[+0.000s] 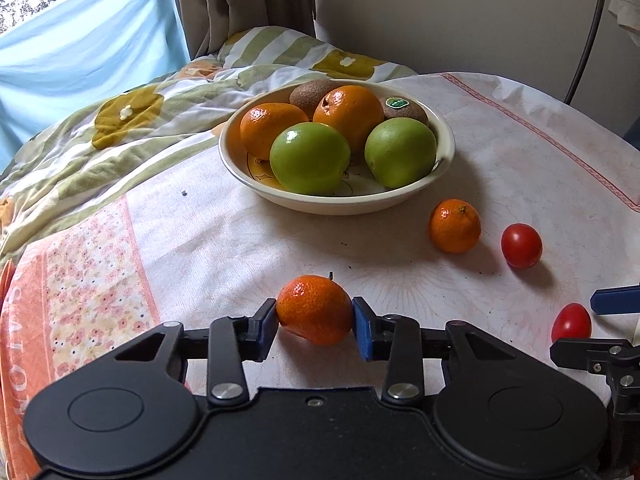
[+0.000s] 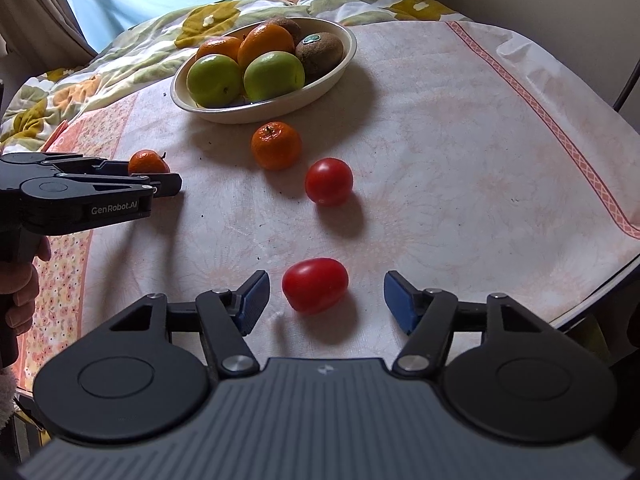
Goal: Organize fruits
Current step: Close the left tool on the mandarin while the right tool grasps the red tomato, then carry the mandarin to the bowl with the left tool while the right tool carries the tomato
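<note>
My left gripper (image 1: 314, 320) is shut on a small mandarin (image 1: 315, 309), its blue pads pressing both sides; the fruit sits low at the tablecloth. It also shows in the right wrist view (image 2: 148, 162). My right gripper (image 2: 326, 300) is open, its pads on either side of an oval red tomato (image 2: 315, 285) without touching it. A second mandarin (image 2: 276, 145) and a round tomato (image 2: 329, 181) lie loose between me and the cream bowl (image 2: 340, 68), which holds two green apples, two oranges and two kiwis.
The table has a white cloth with pink floral trim (image 1: 92, 280). A flowered quilt (image 1: 132, 120) is heaped behind the bowl on the left. The table's right edge (image 2: 600, 292) is near my right gripper. A wall and curtain stand behind.
</note>
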A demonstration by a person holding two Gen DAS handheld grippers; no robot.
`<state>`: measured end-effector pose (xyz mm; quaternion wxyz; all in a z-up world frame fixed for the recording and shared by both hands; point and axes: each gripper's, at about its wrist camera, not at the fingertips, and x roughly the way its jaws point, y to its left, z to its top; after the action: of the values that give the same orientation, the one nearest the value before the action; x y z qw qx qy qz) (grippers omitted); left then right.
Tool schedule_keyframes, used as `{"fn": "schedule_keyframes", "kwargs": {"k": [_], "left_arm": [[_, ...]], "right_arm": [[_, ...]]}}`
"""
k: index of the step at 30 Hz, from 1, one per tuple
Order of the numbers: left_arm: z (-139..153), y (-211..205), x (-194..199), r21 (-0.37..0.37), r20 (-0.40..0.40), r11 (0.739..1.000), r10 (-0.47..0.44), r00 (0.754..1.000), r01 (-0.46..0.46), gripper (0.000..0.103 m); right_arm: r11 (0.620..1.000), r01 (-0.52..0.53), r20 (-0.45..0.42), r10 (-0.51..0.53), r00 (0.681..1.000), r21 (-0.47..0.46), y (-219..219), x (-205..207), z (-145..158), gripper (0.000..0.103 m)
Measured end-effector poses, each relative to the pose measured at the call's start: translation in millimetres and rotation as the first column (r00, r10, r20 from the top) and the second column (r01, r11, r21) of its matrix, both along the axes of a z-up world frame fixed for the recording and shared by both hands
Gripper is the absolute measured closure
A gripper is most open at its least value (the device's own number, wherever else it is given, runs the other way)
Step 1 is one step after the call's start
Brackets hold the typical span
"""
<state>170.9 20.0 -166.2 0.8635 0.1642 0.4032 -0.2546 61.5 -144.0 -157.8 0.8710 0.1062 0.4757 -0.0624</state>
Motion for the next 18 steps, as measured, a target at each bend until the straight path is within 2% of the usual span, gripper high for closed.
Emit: {"fn": "schedule_keyframes", "kwargs": {"k": [8, 13, 15, 18], "left_arm": [[7, 2, -17, 0.0, 0.006, 1.0, 0.024, 1.0, -0.024, 0.06], [7, 3, -27, 0.01, 0.006, 0.999, 0.034, 0.999, -0.034, 0.06], [7, 3, -30, 0.019, 0.011, 0.999, 0.03, 0.999, -0.03, 0.06], [10, 5, -31, 0.014, 0.011, 0.999, 0.035, 0.999, -0.035, 0.06]], "right_arm": [[1.0, -0.029, -0.006, 0.029, 1.0, -0.007, 2, 2, -3, 0.033], [0.999, -0.047, -0.009, 0.047, 0.999, -0.016, 6, 4, -4, 0.042], [0.999, -0.049, -0.01, 0.049, 0.999, -0.017, 7, 5, -4, 0.051], [0.998, -0.052, -0.01, 0.052, 0.999, -0.018, 7, 7, -4, 0.051]]}}
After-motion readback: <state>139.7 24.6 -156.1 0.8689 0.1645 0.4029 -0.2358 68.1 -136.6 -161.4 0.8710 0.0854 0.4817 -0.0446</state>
